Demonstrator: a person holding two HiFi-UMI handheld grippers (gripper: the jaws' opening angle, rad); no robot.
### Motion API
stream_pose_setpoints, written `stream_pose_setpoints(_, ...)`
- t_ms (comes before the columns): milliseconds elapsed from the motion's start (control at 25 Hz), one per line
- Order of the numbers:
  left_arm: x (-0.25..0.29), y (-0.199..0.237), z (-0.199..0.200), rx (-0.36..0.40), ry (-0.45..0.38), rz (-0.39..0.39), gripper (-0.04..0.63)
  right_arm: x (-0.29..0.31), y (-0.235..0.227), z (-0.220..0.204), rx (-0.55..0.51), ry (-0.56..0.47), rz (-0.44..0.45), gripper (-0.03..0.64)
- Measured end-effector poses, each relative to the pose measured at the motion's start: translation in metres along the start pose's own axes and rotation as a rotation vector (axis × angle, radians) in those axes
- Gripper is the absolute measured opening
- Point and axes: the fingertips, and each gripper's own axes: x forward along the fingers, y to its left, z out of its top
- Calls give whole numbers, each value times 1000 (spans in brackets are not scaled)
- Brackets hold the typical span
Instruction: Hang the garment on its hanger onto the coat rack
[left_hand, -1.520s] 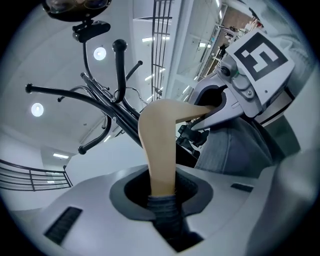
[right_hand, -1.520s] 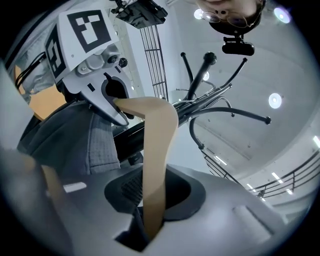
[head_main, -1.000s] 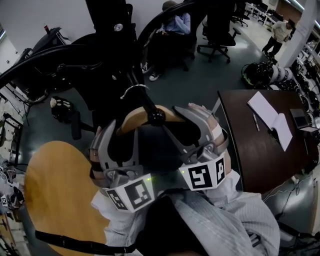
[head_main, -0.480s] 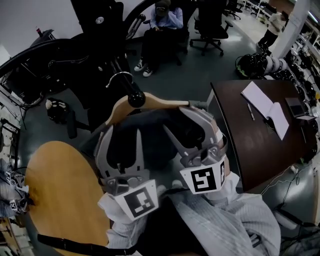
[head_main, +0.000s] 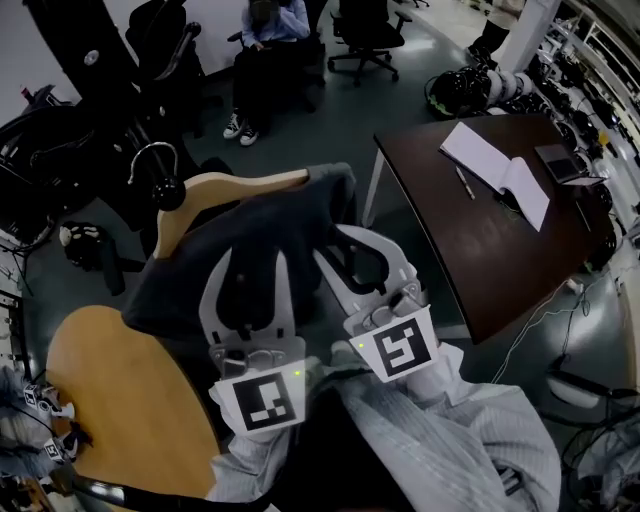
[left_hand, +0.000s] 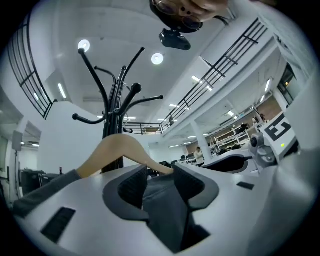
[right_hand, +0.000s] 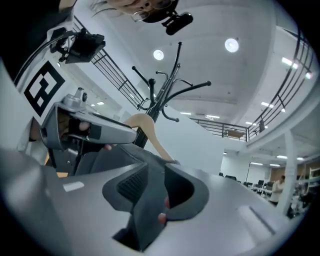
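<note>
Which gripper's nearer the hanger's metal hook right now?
Left. In the head view the left gripper clamps the garment just below and right of the hook; the right gripper, jaws closing on fabric, sits further right, below the far end of the hanger.

Coat rack (left_hand: 111, 125) dead ahead, black prongs (left_hand: 134, 90) fanning out every way, with open air between them and above. The wooden hanger (head_main: 235, 185) sits close against the rack, its hook (head_main: 150, 160) right by a knobbed prong tip (head_main: 168, 192). Right of the rack there's a strip of bare floor (head_main: 340, 130), then the dark worktop (head_main: 480, 250) walls off that side. Near side of the rack, a round wooden surface (head_main: 120, 400) crowds in. Beyond the rack are office chairs (head_main: 365, 30) and a seated person (head_main: 262, 40). No room in the tools: the garment (head_main: 240, 225) fills the left tool's (left_hand: 160, 175) gap, and the right tool's (right_hand: 155, 180) jaws are closing with it between them.
</note>
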Motion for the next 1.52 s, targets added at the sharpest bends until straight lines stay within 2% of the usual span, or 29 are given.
stream_pose_setpoints(80, 4, -15, -3, -47, 10, -22, 140, -15, -9, -7, 53, 13, -32, 73)
stream_pose_setpoints(200, 10, -38, -9, -78, 32, -70, 63, -32, -22, -13, 110, 17, -81, 19)
stream_pose_setpoints(520, 20, -89, -26, -182, 79, -208, 12, -51, -36, -37, 250, 89, -139, 2)
stream_pose_setpoints(800, 31, -119, -40, -154, 127, -237, 6, -67, -47, -59, 191, 152, -146, 2)
stream_pose_setpoints(1120, 36, -135, -40, -131, 129, -245, 6, -73, -51, -61, 238, 119, -122, 2)
stream_pose_setpoints(1520, 38, -138, -36, -133, 134, -245, 5, -75, -56, -63, 267, 136, -110, 2)
